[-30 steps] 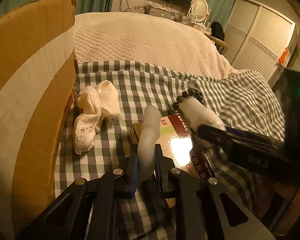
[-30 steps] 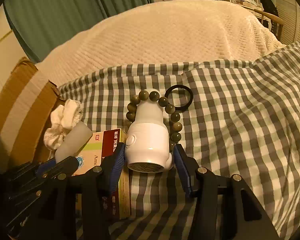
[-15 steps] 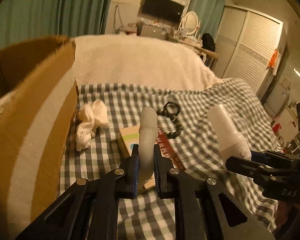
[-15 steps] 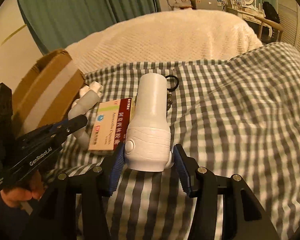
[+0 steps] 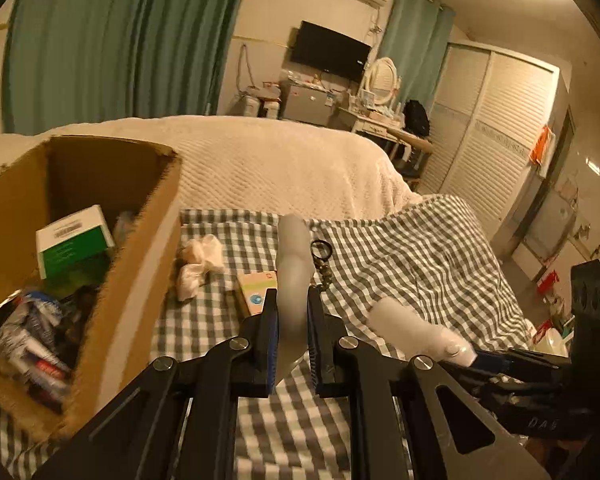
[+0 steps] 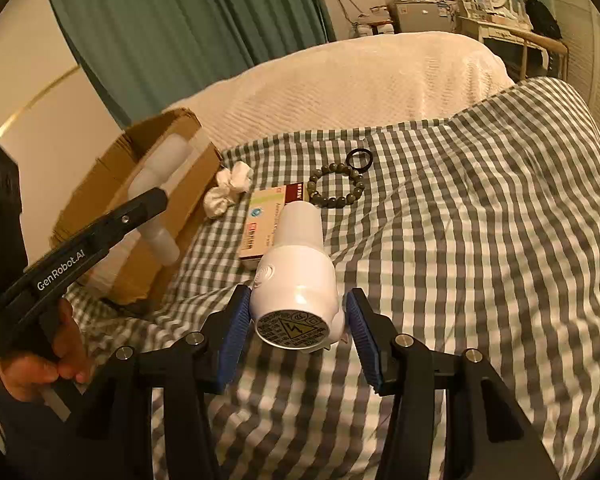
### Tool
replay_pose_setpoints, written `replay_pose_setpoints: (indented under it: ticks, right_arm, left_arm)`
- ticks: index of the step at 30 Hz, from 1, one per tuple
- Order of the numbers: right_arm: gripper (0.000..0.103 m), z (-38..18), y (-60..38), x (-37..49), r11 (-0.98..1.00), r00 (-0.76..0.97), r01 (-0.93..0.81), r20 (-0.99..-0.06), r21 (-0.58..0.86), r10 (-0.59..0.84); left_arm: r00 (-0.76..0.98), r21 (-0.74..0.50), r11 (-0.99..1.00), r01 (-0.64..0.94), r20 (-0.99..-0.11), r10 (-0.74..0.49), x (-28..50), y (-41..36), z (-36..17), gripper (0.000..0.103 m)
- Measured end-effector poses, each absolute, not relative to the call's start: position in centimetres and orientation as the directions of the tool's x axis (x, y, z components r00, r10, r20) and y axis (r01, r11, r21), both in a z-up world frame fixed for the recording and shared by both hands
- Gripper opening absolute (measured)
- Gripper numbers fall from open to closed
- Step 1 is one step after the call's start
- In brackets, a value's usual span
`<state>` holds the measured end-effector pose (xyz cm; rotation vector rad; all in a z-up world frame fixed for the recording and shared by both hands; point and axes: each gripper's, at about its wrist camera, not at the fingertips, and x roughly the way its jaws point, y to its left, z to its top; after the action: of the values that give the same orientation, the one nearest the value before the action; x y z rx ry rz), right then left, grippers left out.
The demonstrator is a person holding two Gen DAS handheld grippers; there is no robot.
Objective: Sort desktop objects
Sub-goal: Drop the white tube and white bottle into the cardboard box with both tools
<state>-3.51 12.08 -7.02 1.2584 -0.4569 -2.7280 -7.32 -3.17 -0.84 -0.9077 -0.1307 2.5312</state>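
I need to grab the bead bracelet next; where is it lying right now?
In the right wrist view, the bead bracelet lies on the checked blanket, just beyond the medicine box and touching the black ring at its far side.

Both grippers are up off the checked cloth (image 6: 480, 220) now. Left gripper (image 5: 291, 316) carries its pale tube (image 5: 294, 272) toward the cardboard box (image 5: 140, 280). Right gripper (image 6: 298, 320) has lifted the white device (image 6: 296, 276) clear of the bead bracelet (image 6: 336, 189).
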Motion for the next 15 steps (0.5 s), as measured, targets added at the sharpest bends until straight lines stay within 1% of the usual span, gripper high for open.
replay_pose_setpoints:
  ticks: [3,6,9,15]
  right_arm:
    - [0.048,-5.7,12.2,-2.5,-0.939,-0.676,-0.023,-0.698,0.342,-0.237]
    - [0.048,-3.9,12.2,-2.1,-0.925,-0.696,0.003,-0.663,0.380,-0.275]
    - [0.048,-1.7,11.4,-2.3,-0.928,-0.718,0.037,-0.636,0.371,-0.283]
    - [0.048,2.4,8.4,-4.4,-0.930,-0.749,0.133,-0.579,0.343,-0.321]
  left_arm:
    - [-0.706,-0.238,-0.905,-0.352,-0.567,0.424,-6.7,-4.4,0.1,0.012]
    - [-0.742,-0.253,-0.911,-0.325,-0.530,0.411,-6.6,-6.1,1.9,0.012]
    - [-0.780,-0.259,-0.919,-0.296,-0.490,0.389,-6.8,-7.8,3.7,0.012]
    - [-0.837,-0.250,-0.941,-0.226,-0.445,0.319,-8.1,-12.2,6.6,0.012]
